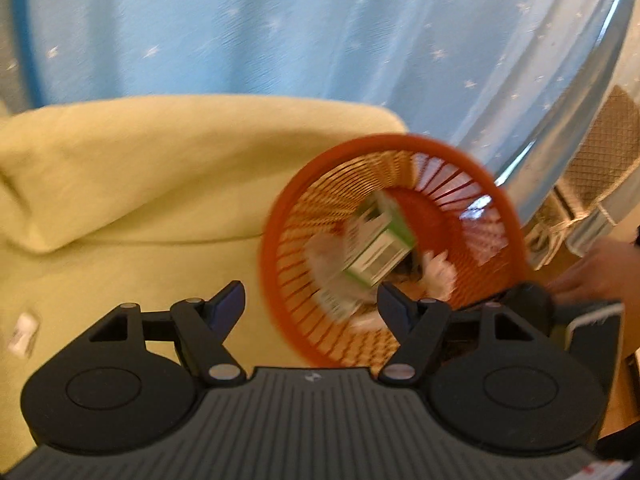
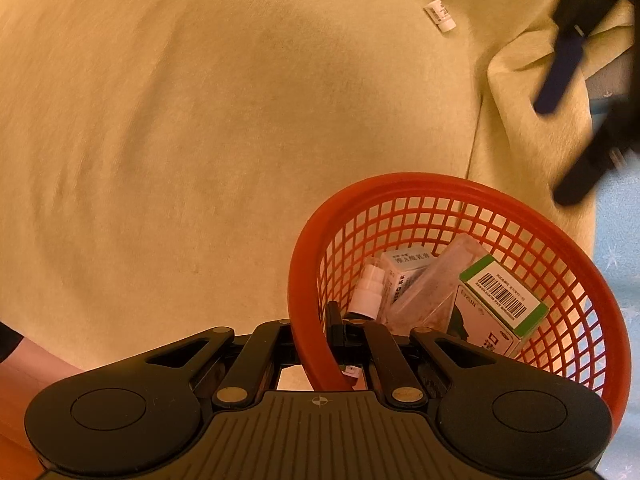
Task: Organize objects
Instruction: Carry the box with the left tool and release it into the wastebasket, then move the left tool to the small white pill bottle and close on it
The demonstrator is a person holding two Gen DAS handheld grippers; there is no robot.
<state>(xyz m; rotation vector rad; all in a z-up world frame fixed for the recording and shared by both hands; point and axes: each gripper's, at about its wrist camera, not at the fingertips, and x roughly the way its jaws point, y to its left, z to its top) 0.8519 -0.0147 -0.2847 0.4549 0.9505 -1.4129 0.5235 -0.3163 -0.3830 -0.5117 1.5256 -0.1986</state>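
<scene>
The right gripper (image 2: pixel 316 344) pinches the red basket (image 2: pixel 592 300) rim, steadying it on the yellow blanket (image 2: pixel 200 120) for loading, while the left gripper (image 1: pixel 312 300) hovers beside it, fingers spread and empty.

Barcode on green-edged box (image 2: pixel 500 304), small print illegible

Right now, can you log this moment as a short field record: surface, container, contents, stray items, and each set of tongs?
surface: yellow blanket
container: red mesh basket, tilted, rim gripped
contents: green-edged barcode box, pale blue box, clear plastic case, white spray bottle
stray items: small white labelled item on the blanket, outside the basket
right tongs: shut on the basket rim
left tongs: open, empty, facing the basket
</scene>
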